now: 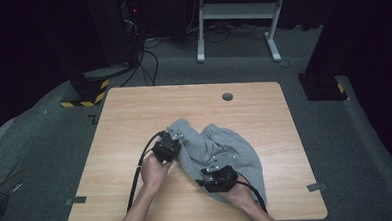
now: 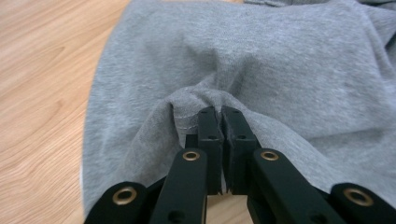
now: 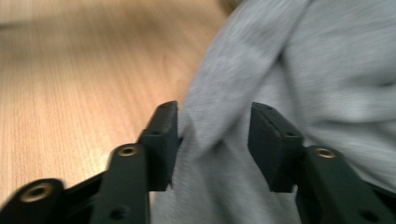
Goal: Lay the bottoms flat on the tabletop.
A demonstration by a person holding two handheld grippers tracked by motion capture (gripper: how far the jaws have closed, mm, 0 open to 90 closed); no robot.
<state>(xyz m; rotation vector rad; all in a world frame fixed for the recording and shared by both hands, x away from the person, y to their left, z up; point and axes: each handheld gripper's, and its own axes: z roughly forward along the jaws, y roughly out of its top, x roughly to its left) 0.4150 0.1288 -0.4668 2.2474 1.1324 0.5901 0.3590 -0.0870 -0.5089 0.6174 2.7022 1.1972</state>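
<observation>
Pinching a fold of the grey garment (image 2: 243, 60), the left gripper (image 2: 219, 122) has its jaws pressed together on the cloth at the garment's left edge. Right gripper (image 3: 212, 135): jaws parted, a ridge of fabric lying between them, not yet clamped; view blurred, so contact with the pads is unclear.

High view: garment (image 1: 225, 144) crumpled at mid-table (image 1: 134, 108), running from near the centre toward the near right corner. Left gripper (image 1: 166, 146) sits at its left end, right gripper (image 1: 218, 175) at its near edge, closer to the person. Cloth lies ahead and to the right of the right jaws, bare wood to their left.

Judgement: next move hinges on the right gripper closing on that ridge; it is nearer the loose end.
</observation>
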